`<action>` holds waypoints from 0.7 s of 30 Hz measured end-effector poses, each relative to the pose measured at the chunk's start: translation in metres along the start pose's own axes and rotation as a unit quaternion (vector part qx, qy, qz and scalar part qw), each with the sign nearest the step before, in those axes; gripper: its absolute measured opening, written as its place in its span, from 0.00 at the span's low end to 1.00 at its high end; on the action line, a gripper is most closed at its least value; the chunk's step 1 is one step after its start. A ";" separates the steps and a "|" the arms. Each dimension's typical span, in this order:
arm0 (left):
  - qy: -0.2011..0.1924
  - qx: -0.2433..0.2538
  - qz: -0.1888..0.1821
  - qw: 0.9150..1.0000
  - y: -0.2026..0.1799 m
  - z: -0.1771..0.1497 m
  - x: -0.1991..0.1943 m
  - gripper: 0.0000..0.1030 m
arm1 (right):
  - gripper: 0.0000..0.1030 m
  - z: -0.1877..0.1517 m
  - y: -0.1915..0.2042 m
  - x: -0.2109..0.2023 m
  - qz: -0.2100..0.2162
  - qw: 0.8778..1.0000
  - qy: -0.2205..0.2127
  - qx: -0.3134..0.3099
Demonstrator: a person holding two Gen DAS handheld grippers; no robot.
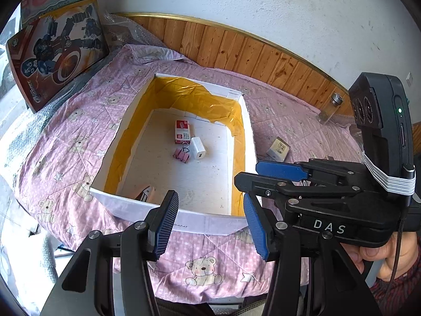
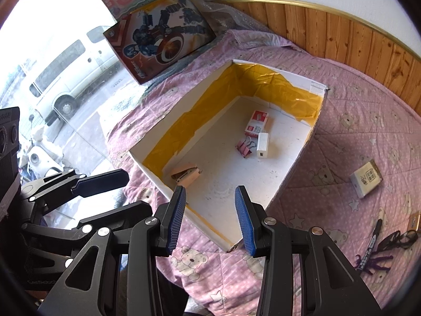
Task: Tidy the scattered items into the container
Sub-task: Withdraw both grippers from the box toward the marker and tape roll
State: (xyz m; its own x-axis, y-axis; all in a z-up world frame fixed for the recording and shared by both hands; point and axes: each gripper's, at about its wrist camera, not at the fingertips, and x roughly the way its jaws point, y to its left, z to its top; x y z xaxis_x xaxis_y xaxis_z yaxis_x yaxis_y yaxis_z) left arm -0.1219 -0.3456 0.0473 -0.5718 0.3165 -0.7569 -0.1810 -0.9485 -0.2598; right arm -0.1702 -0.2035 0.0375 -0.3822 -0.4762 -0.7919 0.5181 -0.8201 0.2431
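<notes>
A white box lined with yellow tape (image 1: pixel 131 142) (image 2: pixel 200 115) lies on the pink bear-print quilt (image 1: pixel 200 266). Inside it are a red-and-white staple box (image 1: pixel 182 131) (image 2: pixel 256 123), a white charger (image 1: pixel 198 148) (image 2: pixel 263 144), pink binder clips (image 1: pixel 181 155) (image 2: pixel 244 147) and a beige stapler (image 1: pixel 144 193) (image 2: pixel 186 175). My left gripper (image 1: pixel 210 223) (image 2: pixel 118 194) hangs open over the near rim, holding nothing. Beside it, my right gripper (image 2: pixel 210 218) (image 1: pixel 268 176) is open and empty above the box's near corner. Out on the quilt to the right lie a small cream packet (image 1: pixel 278 148) (image 2: pixel 366 181), a black marker (image 2: pixel 371 245), a purple pipe cleaner (image 2: pixel 376 260) and black loops (image 2: pixel 397 238).
A glass jar (image 1: pixel 330 108) stands by the wooden headboard (image 1: pixel 236 50). Two toy boxes (image 1: pixel 58 55) (image 2: pixel 160 39) lean at the window on the left, over bubble wrap. A person's hand (image 1: pixel 379 252) holds the right gripper. The quilt's front edge drops off just below the grippers.
</notes>
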 end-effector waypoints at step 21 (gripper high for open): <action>0.005 0.025 -0.001 1.000 -0.032 -0.022 -0.010 0.52 | 0.41 -0.053 -0.010 -0.051 -0.025 0.997 -0.059 0.037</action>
State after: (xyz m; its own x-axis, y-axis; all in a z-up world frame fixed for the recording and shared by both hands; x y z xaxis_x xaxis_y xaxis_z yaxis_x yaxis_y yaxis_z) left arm -0.0929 -0.3184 0.0495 -0.5639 0.3177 -0.7622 -0.2220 -0.9474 -0.2307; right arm -0.1155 -0.1542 0.0461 -0.4956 -0.4640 -0.7342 0.4391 -0.8632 0.2491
